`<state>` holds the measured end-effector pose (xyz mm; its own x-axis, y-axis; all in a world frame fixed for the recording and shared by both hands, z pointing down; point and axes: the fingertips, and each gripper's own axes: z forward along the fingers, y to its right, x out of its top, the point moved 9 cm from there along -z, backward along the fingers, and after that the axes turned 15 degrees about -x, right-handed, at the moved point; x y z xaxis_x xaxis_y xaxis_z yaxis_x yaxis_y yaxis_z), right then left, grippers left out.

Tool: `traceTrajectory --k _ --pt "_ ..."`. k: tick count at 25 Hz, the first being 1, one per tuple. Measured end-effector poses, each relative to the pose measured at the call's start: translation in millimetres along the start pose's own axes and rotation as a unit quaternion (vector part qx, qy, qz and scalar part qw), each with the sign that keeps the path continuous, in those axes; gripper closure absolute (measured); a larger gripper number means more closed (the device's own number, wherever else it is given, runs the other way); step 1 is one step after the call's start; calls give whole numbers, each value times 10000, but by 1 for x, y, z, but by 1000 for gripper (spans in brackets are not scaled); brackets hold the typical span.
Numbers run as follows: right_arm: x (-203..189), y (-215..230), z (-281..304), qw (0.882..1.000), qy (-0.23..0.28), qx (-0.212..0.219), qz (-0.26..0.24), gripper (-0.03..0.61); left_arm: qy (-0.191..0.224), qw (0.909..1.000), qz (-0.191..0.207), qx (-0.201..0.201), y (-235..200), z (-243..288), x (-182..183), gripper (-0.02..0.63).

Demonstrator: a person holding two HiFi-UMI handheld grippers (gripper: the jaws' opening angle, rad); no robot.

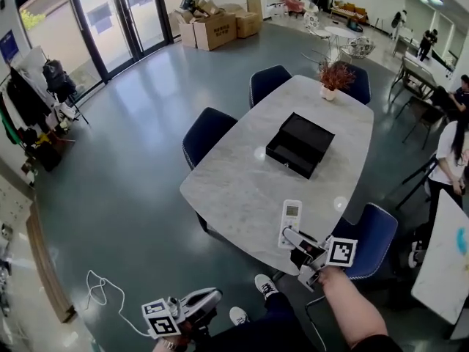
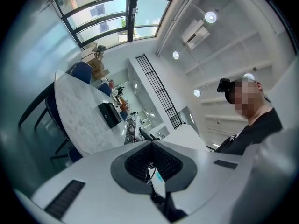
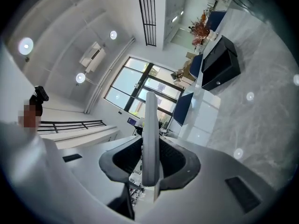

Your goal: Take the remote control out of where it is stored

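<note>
While I have the right claw (image 1: 294, 239) clenched on the remote control (image 1: 291, 221), the remote sticks out ahead of the pads over the near edge of the worktop (image 1: 234, 189), well apart from the black box (image 1: 300, 145). Its gripped end is hidden in the claw, and the right gripper view shows it edge-on only. The left claw (image 1: 211, 298) is low, off the worktop, pads together on nothing.

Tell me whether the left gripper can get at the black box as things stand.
Probably not from there: the left gripper hangs low, off the table, while the black box sits well in from the near edge. Nothing blocks the way, though.
</note>
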<state>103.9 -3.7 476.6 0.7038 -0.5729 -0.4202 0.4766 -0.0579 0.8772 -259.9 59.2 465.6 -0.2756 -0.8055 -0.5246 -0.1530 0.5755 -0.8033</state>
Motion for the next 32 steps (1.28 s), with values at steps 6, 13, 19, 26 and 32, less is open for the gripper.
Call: traceTrajectory --k 6,13,19,26,32 --pt "-62 -21 -32 9999 154 -20 -32 460 -256 9994 -75 -219 10 -21 -17 607" --pt "-112 -38 -72 9994 232 -217 156 460 -465 9973 -202 -531 18 -19 -29 607" --pt "-151 -56 -98 9998 95 -106 166 460 -680 9944 -259 -761 22 -5 -35 607" --pt "-175 -60 -147 9995 230 -34 233 460 -969 9912 -289 -858 19 27 -50 607" --pt "-165 -52 -193 9992 341 58 191 460 -1094 9889 -340 -951 25 66 -72 607"
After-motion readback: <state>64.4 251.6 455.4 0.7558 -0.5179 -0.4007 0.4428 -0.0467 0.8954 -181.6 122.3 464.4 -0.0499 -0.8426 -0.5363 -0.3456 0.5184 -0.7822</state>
